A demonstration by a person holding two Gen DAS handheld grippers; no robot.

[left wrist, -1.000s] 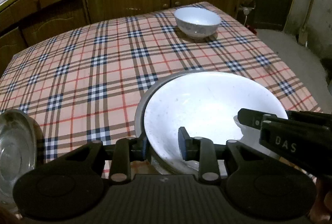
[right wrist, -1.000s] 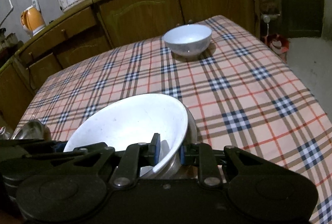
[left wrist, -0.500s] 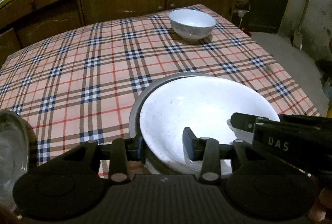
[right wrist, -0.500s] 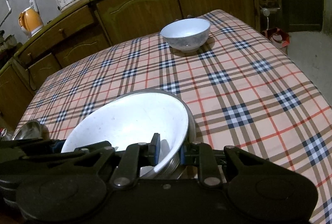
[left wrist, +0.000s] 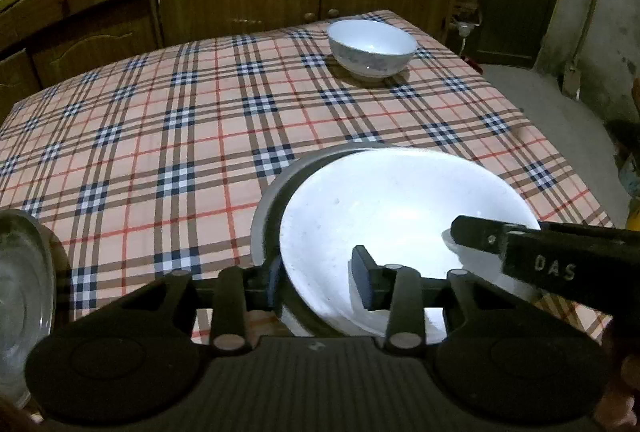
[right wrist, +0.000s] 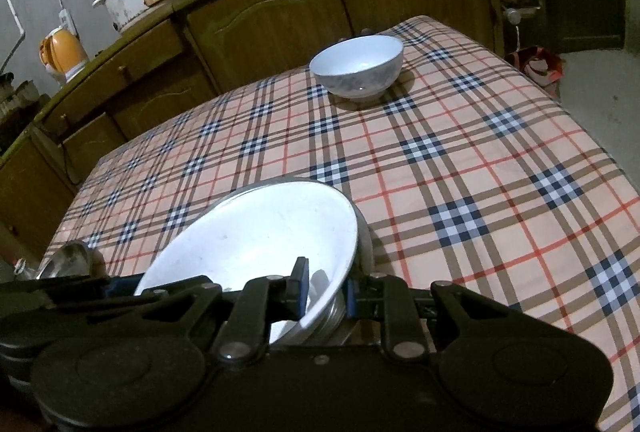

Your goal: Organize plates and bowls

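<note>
Bench (left wrist: 160,135) under plaid cloth, with 2 nested dishes at its near edge and 1 small bowl far off.

Largest on it is the white bowl (left wrist: 384,216), tilted inside a grey metal plate (left wrist: 266,199); it looks rigid, glazed, slippery and breakable, so the thin rim is the place to pinch, firmly and from both sides. The right gripper (right wrist: 326,294) has its fingers clamped on the near right rim, seemingly with the plate's edge too. The left gripper (left wrist: 318,278) straddles the left rim and its fingers are closing, 1 pad inside the bowl; I cannot tell whether they press. A glass dish (left wrist: 20,296) sits at the left edge. The small white bowl (right wrist: 357,65) stands upright, well apart.
</note>
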